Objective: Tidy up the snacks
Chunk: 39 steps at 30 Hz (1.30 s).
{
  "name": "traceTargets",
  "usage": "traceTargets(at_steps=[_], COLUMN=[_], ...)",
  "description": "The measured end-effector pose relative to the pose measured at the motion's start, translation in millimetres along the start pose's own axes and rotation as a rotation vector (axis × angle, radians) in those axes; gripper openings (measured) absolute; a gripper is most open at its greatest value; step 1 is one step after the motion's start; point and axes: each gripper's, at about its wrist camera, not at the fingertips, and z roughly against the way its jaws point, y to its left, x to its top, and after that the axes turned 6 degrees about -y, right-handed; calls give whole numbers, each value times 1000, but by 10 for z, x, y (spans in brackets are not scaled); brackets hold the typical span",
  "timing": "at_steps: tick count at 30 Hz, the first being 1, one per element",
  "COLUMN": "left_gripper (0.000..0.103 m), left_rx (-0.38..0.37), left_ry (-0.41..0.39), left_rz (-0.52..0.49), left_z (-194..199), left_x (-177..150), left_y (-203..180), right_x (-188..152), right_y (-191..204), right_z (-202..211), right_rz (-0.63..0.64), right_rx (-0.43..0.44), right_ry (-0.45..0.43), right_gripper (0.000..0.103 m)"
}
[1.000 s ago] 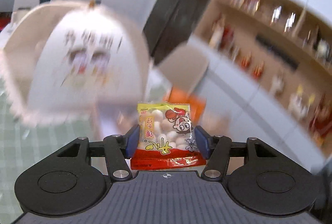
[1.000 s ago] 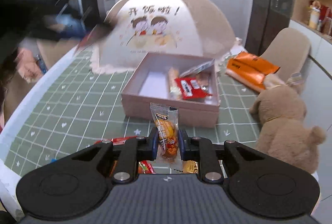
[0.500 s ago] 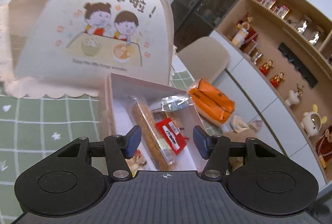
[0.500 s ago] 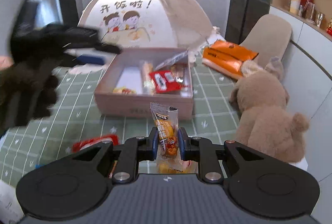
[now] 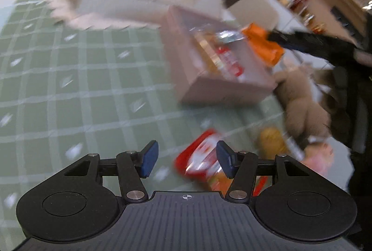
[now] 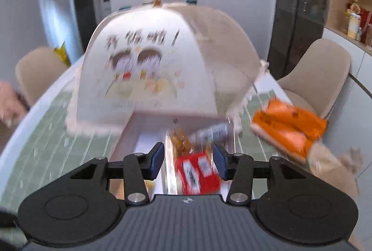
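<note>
My left gripper (image 5: 186, 155) hangs open low over the green checked tablecloth (image 5: 69, 88). A blurred red snack packet (image 5: 200, 158) lies on the cloth under its right finger, untouched. Beside it lies a yellow snack (image 5: 272, 139). The pink box (image 5: 223, 95) stands further back with several snacks inside. My right gripper (image 6: 188, 155) is above that box (image 6: 123, 144), its jaws opening with nothing gripped between them. Below it in the box lie a red packet (image 6: 197, 172) and a silver wrapper (image 6: 214, 132).
A white domed food cover (image 6: 151, 65) stands behind the box. An orange pack (image 6: 290, 127) and a brown teddy bear (image 5: 302, 97) lie to the right of the box. Beige chairs (image 6: 325, 74) surround the table. The person's dark sleeve (image 5: 325, 46) reaches in from the right.
My left gripper let go of its yellow packet, then swung down from the box to the cloth. My right gripper moved forward over the box and released the orange snack stick.
</note>
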Motion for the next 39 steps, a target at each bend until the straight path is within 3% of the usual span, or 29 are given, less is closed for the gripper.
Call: traceTargets(at_steps=[3, 5, 8, 9, 11, 13, 16, 20, 25, 28, 32, 34, 37, 39], left_gripper=[60, 60, 51, 45, 43, 41, 39, 39, 39, 39, 39, 39, 39, 39], left_rx=[39, 29, -5, -1, 13, 9, 3, 32, 38, 23, 5, -9, -30, -55], left_ry=[79, 136, 222, 249, 285, 303, 273, 212, 101, 48, -21, -9, 62, 122], left_rz=[32, 89, 149, 145, 115, 99, 117, 116, 128, 158, 34, -56, -151, -169], left_z=[161, 282, 343, 331, 300, 261, 227, 207, 60, -52, 32, 30, -67, -154], left_x=[-225, -397, -602, -655, -747, -827, -853, -781, -481, -278, -89, -60, -85, -150], left_y=[185, 290, 319, 291, 211, 169, 165, 190, 233, 213, -129, -357, -620, -699], right_x=[-439, -705, -1112, -1249, -1442, -1565, -1698, -1694, -1504, -1417, -1233, -1189, -1211, -1259], right_y=[95, 174, 345, 429, 606, 779, 994, 1176, 1262, 1221, 963, 745, 359, 111], right_z=[235, 427, 640, 687, 740, 742, 689, 694, 537, 493, 674, 745, 673, 625], right_rz=[43, 48, 13, 11, 19, 20, -7, 60, 90, 119, 119, 105, 55, -7], right_rx=[96, 180, 303, 340, 388, 459, 544, 534, 468, 371, 284, 162, -64, -131], right_ry=[108, 175, 297, 336, 394, 432, 487, 440, 337, 270, 149, 93, 78, 110], right_gripper=[46, 46, 43, 36, 26, 20, 19, 19, 19, 19, 23, 44, 48, 48])
